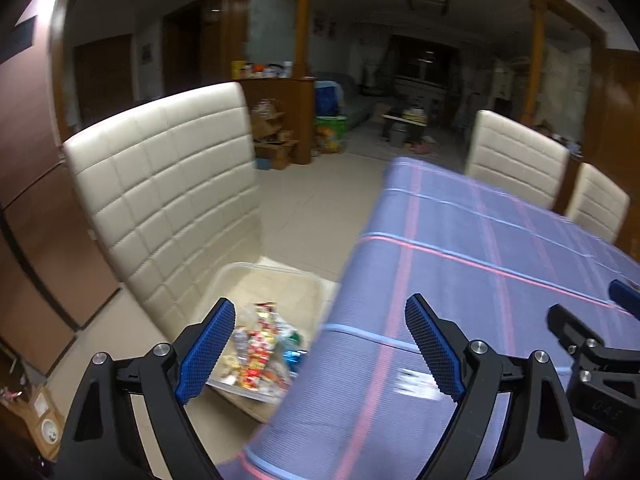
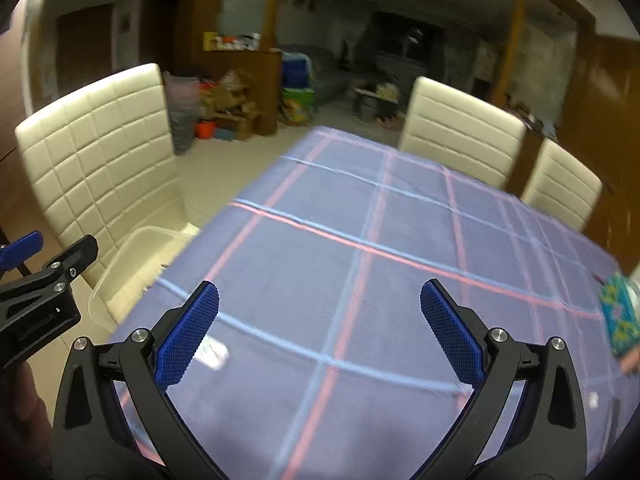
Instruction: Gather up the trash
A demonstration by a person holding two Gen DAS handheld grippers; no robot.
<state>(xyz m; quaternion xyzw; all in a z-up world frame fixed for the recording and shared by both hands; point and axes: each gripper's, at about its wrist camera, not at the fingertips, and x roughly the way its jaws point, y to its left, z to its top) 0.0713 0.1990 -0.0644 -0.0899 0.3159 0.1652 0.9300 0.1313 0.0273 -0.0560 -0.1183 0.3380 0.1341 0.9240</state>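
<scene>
On the seat of the cream quilted leather chair (image 1: pixel 168 184), a clear shallow plastic tray (image 1: pixel 276 276) is seen, and a heap of red, yellow and silver snack wrappers (image 1: pixel 260 344) is piled inside it. Just above that heap, the left gripper (image 1: pixel 320 344) is held with its blue ribbed pads spread wide and nothing caught between them; its left pad hangs over the tray, its right pad over the edge of the purple cloth with pink and blue check lines (image 1: pixel 480 248) that covers the table. A small white scrap of paper (image 1: pixel 416 384) is spotted on the cloth just beside the right pad, possibly printed, though the blur makes that hard to settle. Over on the right-wrist view, the right gripper (image 2: pixel 320 332) is likewise shown splayed open and empty above the cloth, with the same white scrap partly behind its left pad. A turquoise patterned packet (image 2: pixel 618 316) is glimpsed at the cloth's far right edge, well apart from both tools. Faint embossed letters are noticed on the black body of the right gripper in the left-wrist view, but cannot be read. No brand can be made out on the wrappers.
</scene>
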